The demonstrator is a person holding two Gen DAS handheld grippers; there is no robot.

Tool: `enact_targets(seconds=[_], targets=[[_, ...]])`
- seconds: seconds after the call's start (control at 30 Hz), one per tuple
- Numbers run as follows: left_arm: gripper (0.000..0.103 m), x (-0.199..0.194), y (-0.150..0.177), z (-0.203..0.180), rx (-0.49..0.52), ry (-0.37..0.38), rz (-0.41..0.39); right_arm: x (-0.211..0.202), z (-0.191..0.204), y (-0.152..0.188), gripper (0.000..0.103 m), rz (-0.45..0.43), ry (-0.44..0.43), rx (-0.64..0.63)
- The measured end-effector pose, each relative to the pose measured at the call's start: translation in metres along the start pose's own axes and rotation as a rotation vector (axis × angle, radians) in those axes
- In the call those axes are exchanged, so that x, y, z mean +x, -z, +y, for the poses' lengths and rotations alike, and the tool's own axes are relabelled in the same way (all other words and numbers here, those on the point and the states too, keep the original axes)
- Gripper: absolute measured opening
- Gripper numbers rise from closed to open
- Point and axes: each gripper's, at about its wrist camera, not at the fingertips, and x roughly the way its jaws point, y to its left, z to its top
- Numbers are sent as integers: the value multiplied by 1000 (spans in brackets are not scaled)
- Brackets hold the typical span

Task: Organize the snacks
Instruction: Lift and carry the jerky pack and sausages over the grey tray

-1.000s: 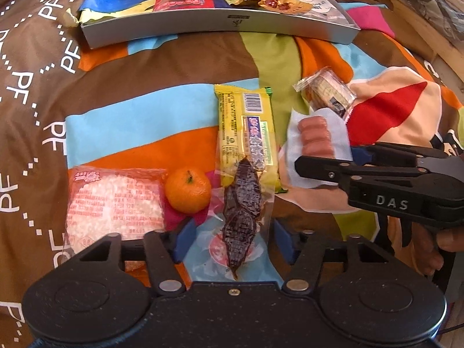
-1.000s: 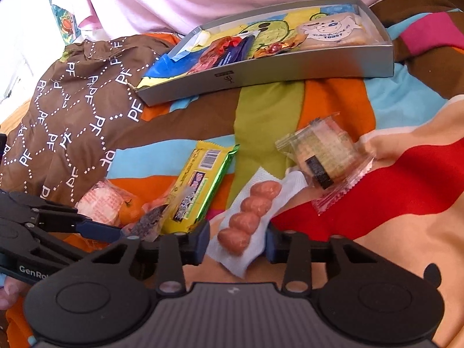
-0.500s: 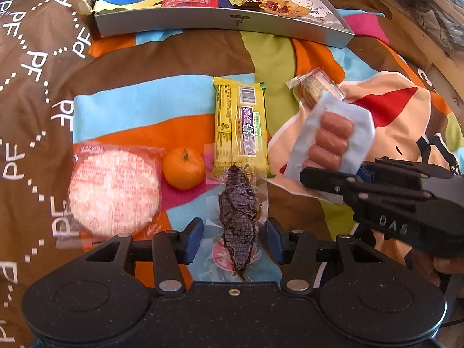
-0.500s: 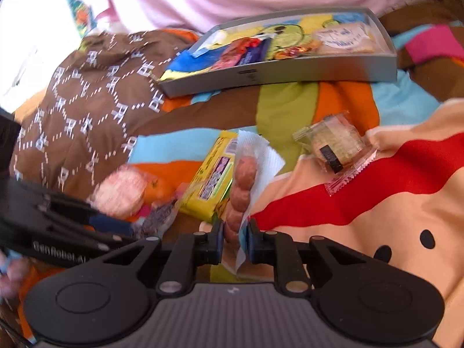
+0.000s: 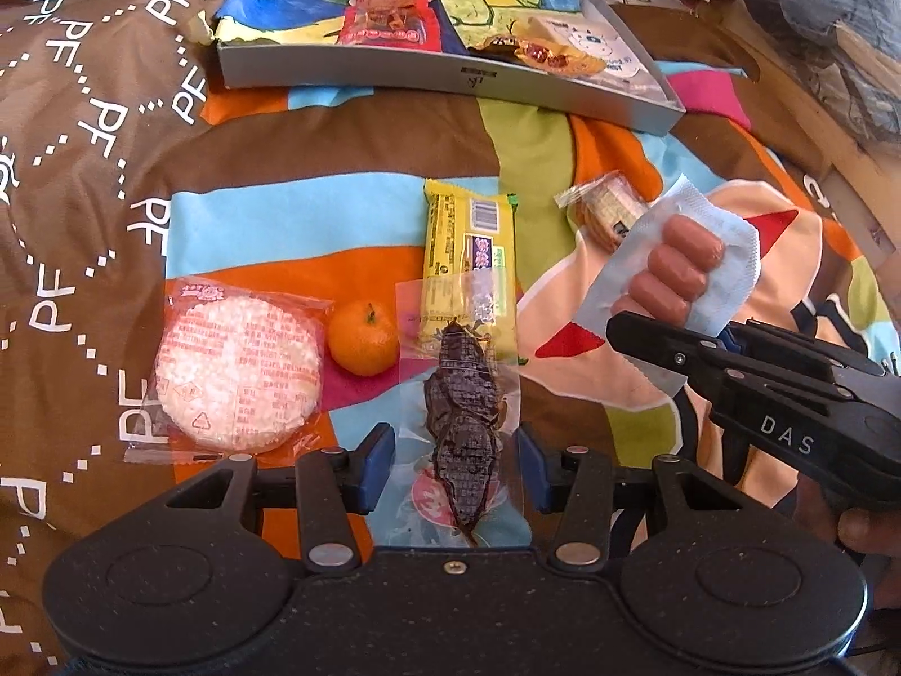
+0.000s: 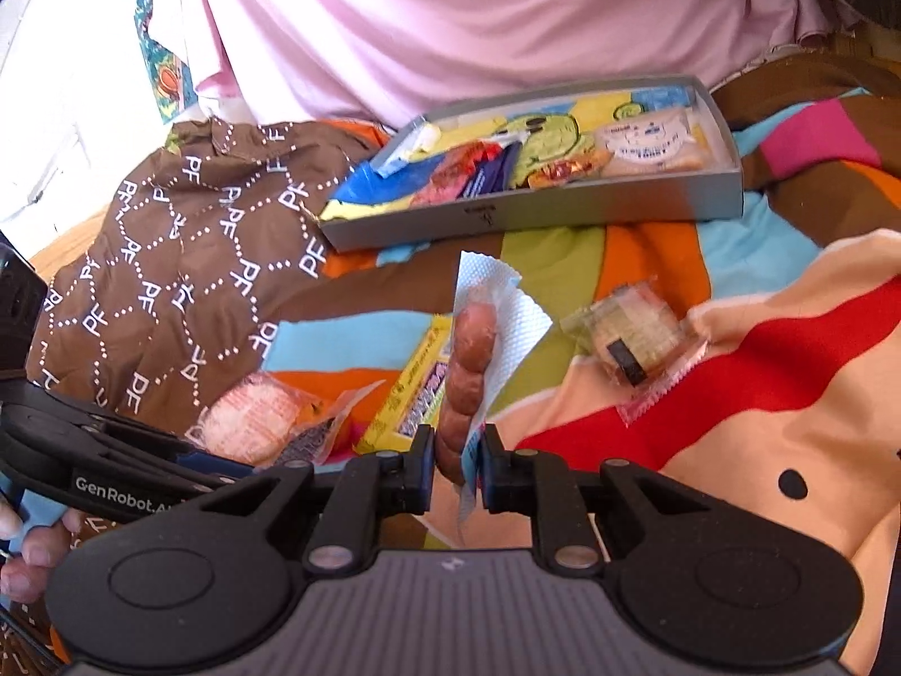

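A clear packet of small pink sausages (image 6: 470, 363) stands upright, raised above the yellow wrapped bar (image 5: 470, 259).

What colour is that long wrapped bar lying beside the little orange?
The bar is yellow, with a barcode; clearest in the left wrist view.

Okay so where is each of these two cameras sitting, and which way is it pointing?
Left wrist: on the left gripper, open, low over the dried-meat packet, facing the grey tray; its fingers show.
Right wrist: on the right gripper, shut on the sausage pack, facing that tray; a fingertip shows at lower left.
Both see the yellow bar and each other's gripper.
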Motion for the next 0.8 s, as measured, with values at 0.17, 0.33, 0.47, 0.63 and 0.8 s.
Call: enact_targets(seconds=[0.17, 0.33, 0.47, 0.63, 0.8], targets=[[49, -6, -7, -3, -20, 13, -37, -4, -4, -7, 18, -50, 4, 4], [49, -12, -29, -6, -39, 3, -102, -6, -9, -20, 18, -115, 4, -3], [49, -18, -52, -4, -68, -11, -159, -5, -10, -29, 18, -171, 6, -33], [49, -18, -81, -4, -61, -41, -203, -1, -12, -41, 18, -233, -1, -69], [49, -16, -119, -5, -62, -54, -262, 5, -24, -61, 18, -302, 20, -76]])
